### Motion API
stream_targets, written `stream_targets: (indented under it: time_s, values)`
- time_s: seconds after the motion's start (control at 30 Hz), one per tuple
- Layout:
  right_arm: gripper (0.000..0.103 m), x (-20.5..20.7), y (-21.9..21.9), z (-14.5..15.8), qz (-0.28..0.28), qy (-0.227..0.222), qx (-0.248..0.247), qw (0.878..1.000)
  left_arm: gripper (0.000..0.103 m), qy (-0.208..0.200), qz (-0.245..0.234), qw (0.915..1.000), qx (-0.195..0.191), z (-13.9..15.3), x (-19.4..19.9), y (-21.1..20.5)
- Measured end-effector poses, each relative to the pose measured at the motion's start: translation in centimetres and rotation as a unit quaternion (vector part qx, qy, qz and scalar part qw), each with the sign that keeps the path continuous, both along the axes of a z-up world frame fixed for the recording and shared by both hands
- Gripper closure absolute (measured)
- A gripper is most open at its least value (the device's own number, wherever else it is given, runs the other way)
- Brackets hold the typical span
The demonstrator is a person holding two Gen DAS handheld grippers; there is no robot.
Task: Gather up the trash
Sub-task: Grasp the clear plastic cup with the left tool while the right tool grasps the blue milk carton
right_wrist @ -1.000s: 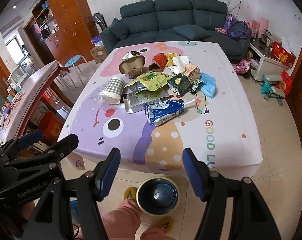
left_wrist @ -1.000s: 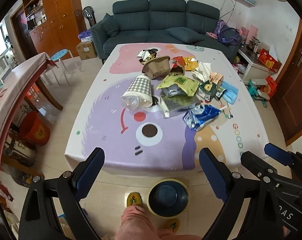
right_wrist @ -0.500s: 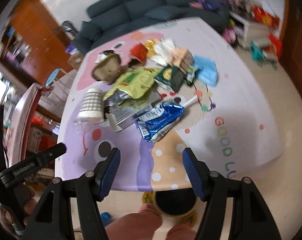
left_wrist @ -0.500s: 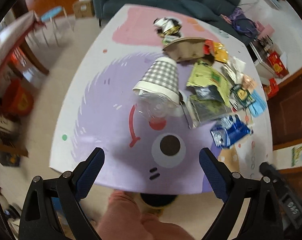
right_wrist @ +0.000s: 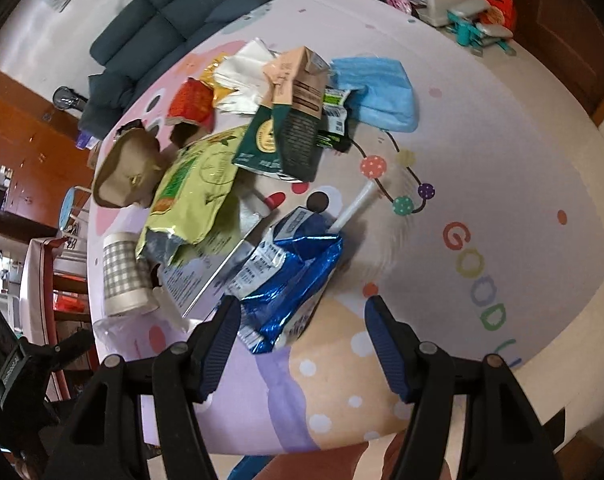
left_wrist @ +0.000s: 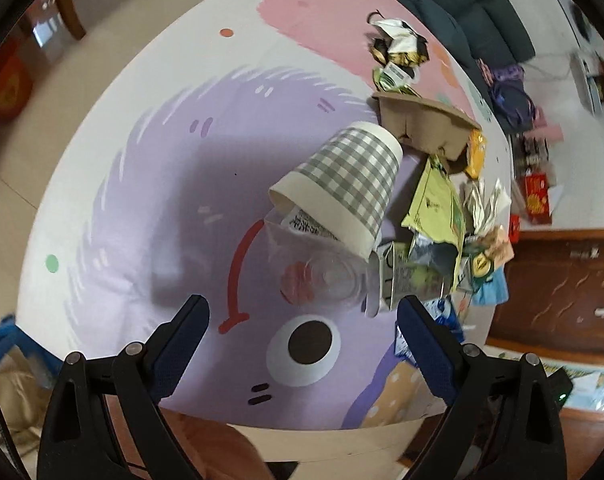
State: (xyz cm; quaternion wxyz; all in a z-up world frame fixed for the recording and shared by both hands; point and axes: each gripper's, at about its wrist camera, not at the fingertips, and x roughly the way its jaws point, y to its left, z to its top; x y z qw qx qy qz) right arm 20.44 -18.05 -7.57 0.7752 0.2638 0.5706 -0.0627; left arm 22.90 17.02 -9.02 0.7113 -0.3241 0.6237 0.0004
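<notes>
Checked paper cup near left tool, blue wrapper near right tool

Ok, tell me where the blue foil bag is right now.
In the right wrist view, the blue foil bag lies on the tablecloth just ahead of the open right claw, beside the green snack pouch.

My left claw: two black plastic arms, navy ribbed pads at 7 and 5 o'clock, silver screw heads on each arm. My right claw: same black frame, blue ribbed pads, silver rivets. I see pinkish-red trouser fabric at 6 o'clock in both views. The other unit's black body with white lettering sits at 8 o'clock in the right view.
</notes>
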Motion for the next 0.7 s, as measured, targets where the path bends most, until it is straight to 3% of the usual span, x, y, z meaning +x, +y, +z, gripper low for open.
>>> stream_targets:
  time_s: [0.23,0.4,0.53,0.7]
  values:
    - [0.038,0.6,-0.2,-1.7,-0.015,0.015,0.012,1.0,0.012,0.01,0.031,0.9989,-0.034,-1.1,1.1,0.2]
    - [0.04,0.8,-0.5,-2.5,-0.019,0.019,0.02,0.999,0.036,0.008,0.022,0.9988,-0.043,-1.4,2.1,-0.7]
    - [0.046,0.9,-0.9,-2.8,-0.025,0.019,0.036,0.999,0.049,0.007,0.022,0.9985,-0.05,-1.6,2.3,-0.8]
    - [0.063,1.0,-0.9,-3.4,-0.029,0.021,0.045,0.998,0.049,0.001,0.031,0.9982,-0.052,-1.8,2.5,-0.7]
